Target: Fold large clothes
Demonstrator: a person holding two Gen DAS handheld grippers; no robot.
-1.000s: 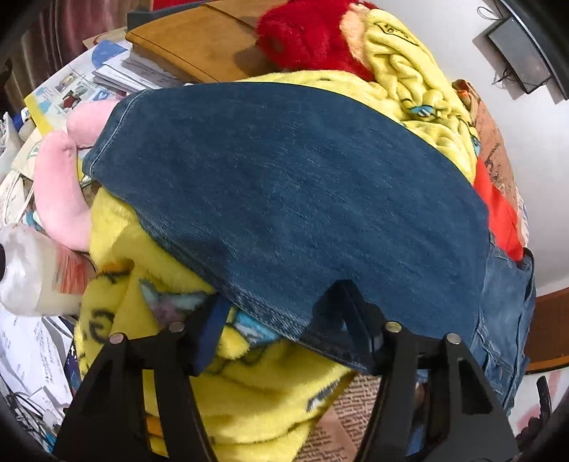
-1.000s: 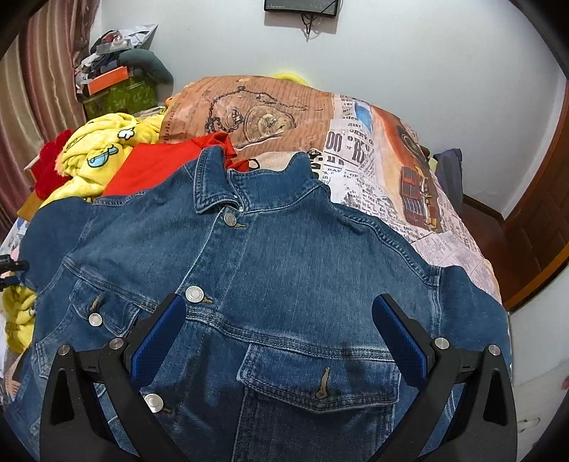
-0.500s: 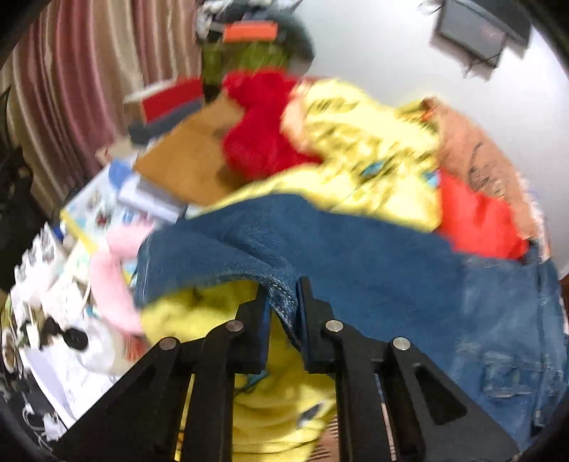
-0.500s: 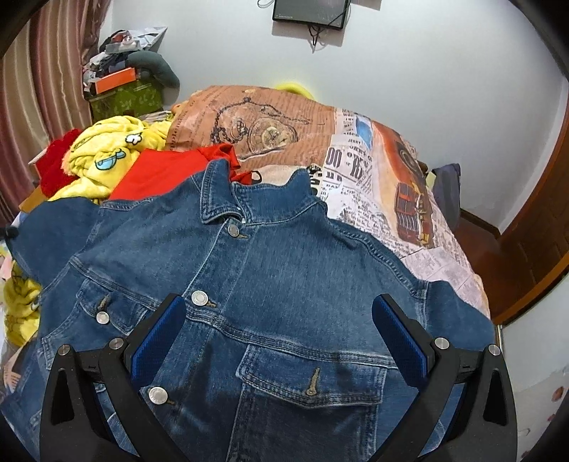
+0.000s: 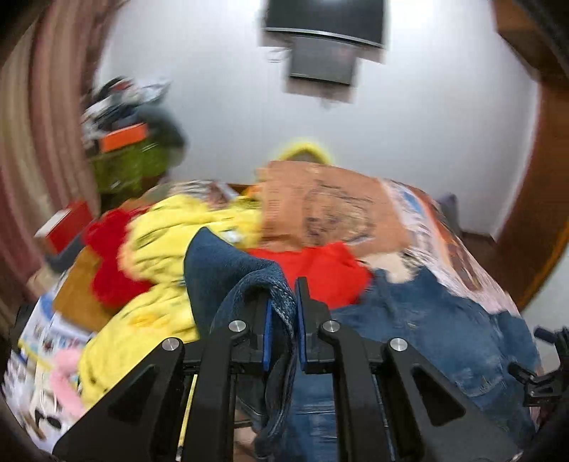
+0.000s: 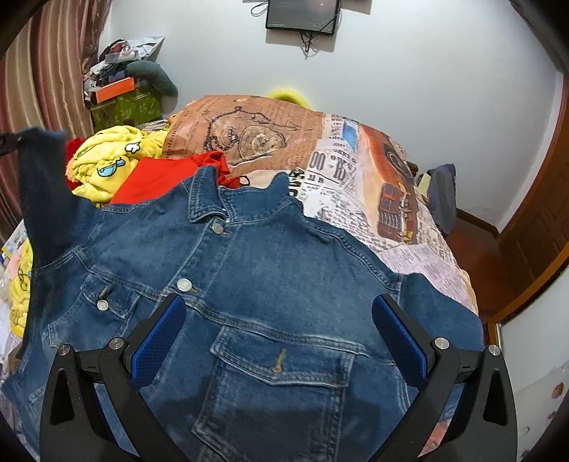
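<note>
A blue denim jacket (image 6: 270,270) lies face up on the bed, collar toward the far wall, buttons and chest pockets showing. My left gripper (image 5: 282,312) is shut on the jacket's sleeve cuff (image 5: 281,295), and the sleeve (image 5: 220,270) is raised off the bed. In the right wrist view that lifted sleeve (image 6: 42,199) rises at the left edge, held up by the left gripper's dark tip. My right gripper (image 6: 279,327) hovers open over the jacket's chest with nothing between its fingers.
A yellow plush blanket (image 6: 106,163), a red garment (image 6: 160,177) and a red plush (image 5: 106,270) lie beside the jacket on the left. The newspaper-print bedspread (image 6: 373,177) covers the bed. Boxes and clutter (image 6: 124,96) stand by the curtain; a screen (image 6: 302,14) hangs on the wall.
My left gripper closed on the sleeve cuff and lifted it up and toward the jacket's body, rolling as it went. The right gripper barely shifted and stayed open.
</note>
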